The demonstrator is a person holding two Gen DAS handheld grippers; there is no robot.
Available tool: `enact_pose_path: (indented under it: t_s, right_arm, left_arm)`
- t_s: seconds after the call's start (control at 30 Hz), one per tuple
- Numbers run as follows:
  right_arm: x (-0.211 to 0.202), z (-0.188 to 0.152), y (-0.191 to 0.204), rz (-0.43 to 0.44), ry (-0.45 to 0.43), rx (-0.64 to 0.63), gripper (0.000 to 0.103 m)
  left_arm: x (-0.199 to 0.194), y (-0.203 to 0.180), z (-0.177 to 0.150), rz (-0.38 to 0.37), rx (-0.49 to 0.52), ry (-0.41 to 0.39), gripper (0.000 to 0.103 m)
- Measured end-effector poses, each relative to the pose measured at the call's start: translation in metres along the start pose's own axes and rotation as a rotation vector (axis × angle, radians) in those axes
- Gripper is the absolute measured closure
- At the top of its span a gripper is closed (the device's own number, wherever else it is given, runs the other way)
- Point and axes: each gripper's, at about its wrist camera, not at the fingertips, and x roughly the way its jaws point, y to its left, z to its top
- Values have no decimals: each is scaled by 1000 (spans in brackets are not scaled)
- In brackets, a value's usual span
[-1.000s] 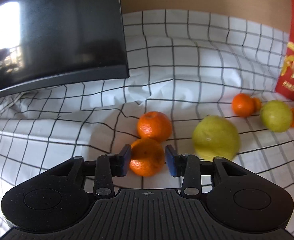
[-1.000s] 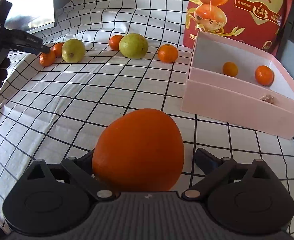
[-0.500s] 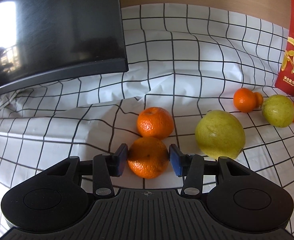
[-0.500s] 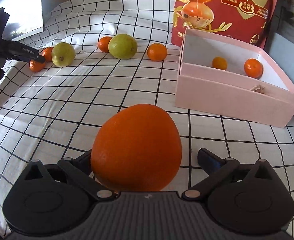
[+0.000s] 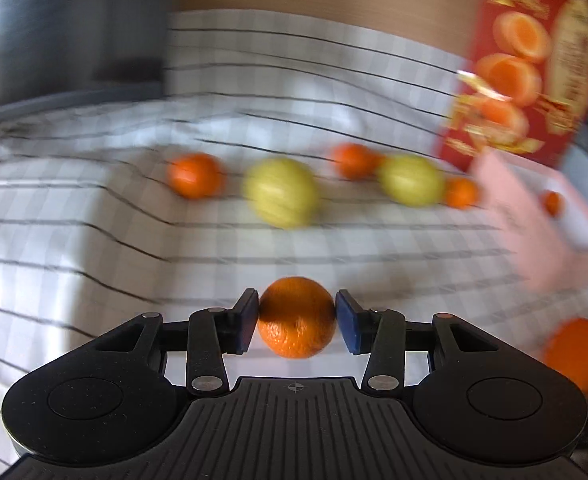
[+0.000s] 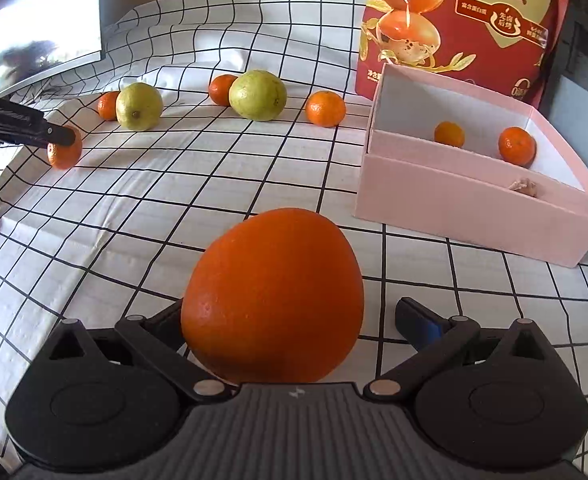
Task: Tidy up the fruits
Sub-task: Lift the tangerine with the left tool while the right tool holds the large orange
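presently my left gripper (image 5: 297, 318), jaws closing, pinches a mandarin (image 5: 297, 317) off the checked cloth (image 5: 94, 240) for carrying toward the pink box (image 6: 473, 204); my right gripper (image 6: 294, 312), spread, cradles a large orange (image 6: 272, 300).

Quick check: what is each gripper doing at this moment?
Left gripper: jaws closing, pads against a small round orange mandarin, holding it.
Right gripper: jaws spread wide around a large orange; grip cannot be told.
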Motion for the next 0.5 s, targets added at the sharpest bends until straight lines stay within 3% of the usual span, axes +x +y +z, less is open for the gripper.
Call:
enact_pose_path:
  t_s: [0.1, 0.17, 0.2, 0.23, 0.33, 0.5]
  right_arm:
    - [1, 1, 0, 12, 4, -12, 0]
    - [1, 2, -1, 21, 3, -20, 0]
    - [2, 2, -1, 25, 2, -24, 0]
    - [2, 2, -1, 30, 1, -28, 0]
    - [1, 1, -2, 42, -3, -28, 0]
    - [0, -3, -1, 44, -20, -32, 0]
  left_arm:
    - [2, -36, -11, -93, 34, 36, 57]
    - [5, -59, -19, -128, 63, 46, 64]
    - [2, -71, -21, -111, 98, 10, 78]
    - [1, -81, -22, -94, 138, -3, 83]
    - [2, -94, -20, -104, 153, -6, 82]
    - [3, -91, -23, -23, 155, -13, 81]
